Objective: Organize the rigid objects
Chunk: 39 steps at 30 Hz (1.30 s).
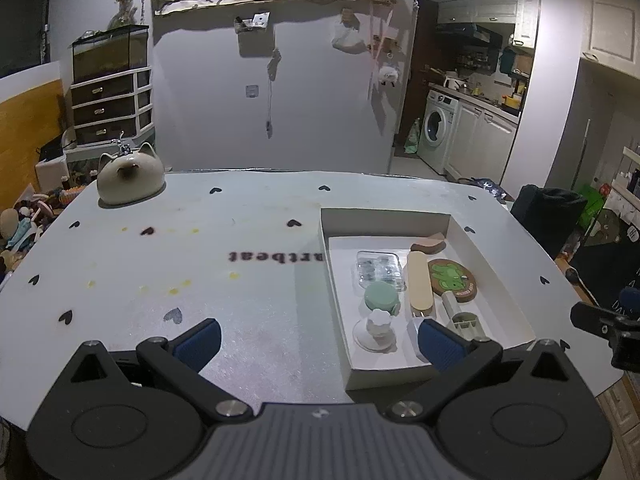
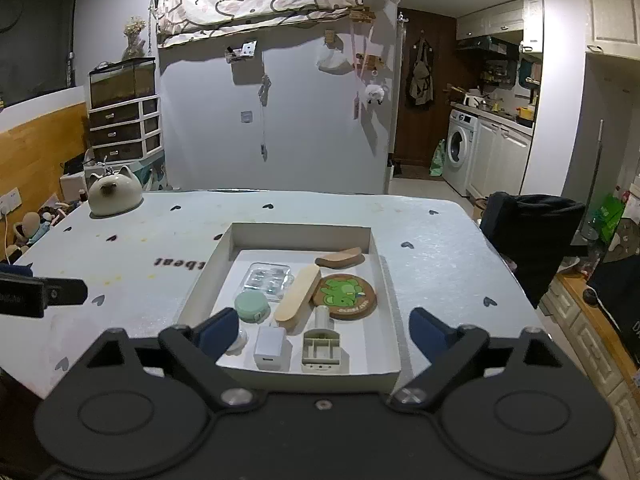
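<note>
A shallow white box [image 2: 382,280] [image 1: 496,280] lies on the table and holds several small objects: a round green-frog coaster [image 2: 345,291] [image 1: 452,278], a long tan wooden piece [image 2: 298,299] [image 1: 420,283], a mint round case [image 2: 251,306] [image 1: 380,297], a clear plastic pack [image 2: 269,280] [image 1: 378,268], a white charger cube [image 2: 271,347] and a beige holder [image 2: 322,350]. My right gripper [image 2: 324,332] hangs open just before the box's near edge, nothing between its fingers. My left gripper [image 1: 318,344] is open over bare table, its right finger in front of the box's near corner.
A cream cat-shaped ceramic pot [image 1: 130,178] [image 2: 115,194] stands at the table's far left corner. A dark chair back [image 2: 528,236] stands past the right edge. The other gripper's black body pokes in at the left of the right wrist view [image 2: 36,294].
</note>
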Available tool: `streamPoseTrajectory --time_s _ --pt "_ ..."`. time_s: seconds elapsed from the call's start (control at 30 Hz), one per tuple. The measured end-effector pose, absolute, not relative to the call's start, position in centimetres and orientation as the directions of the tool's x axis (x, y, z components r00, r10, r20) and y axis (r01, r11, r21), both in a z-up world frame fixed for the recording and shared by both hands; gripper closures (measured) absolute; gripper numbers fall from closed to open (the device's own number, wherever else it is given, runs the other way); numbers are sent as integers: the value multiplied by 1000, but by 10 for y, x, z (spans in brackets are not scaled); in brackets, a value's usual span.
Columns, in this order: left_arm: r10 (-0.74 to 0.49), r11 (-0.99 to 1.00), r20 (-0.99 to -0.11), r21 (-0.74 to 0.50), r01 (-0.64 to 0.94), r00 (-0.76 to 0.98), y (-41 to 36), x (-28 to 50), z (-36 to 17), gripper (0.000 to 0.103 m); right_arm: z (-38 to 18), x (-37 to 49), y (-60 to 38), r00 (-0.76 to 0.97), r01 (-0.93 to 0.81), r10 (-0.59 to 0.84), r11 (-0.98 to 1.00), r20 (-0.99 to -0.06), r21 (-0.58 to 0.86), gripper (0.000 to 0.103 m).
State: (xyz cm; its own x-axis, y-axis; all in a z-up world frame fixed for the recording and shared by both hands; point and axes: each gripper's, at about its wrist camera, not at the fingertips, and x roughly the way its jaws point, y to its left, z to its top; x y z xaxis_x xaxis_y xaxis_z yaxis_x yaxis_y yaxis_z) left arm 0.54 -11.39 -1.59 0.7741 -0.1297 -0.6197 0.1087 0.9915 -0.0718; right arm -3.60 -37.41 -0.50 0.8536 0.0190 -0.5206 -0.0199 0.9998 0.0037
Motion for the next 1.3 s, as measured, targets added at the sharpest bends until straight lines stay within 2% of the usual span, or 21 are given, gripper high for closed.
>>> streamPoseTrajectory --time_s 0.07,0.17,1.3 --pt "-128 992 -617 -67 111 776 -116 3 -16 0 -4 -36 -375 860 -20 14 1000 -510 -7 2" --pt "-120 993 -619 -63 103 776 -118 2 -17 0 -4 -36 -374 869 -25 16 1000 -494 -12 0" --pt "-91 996 -626 -56 72 775 -115 3 -20 0 -9 -27 -366 860 -56 45 998 -508 -6 0"
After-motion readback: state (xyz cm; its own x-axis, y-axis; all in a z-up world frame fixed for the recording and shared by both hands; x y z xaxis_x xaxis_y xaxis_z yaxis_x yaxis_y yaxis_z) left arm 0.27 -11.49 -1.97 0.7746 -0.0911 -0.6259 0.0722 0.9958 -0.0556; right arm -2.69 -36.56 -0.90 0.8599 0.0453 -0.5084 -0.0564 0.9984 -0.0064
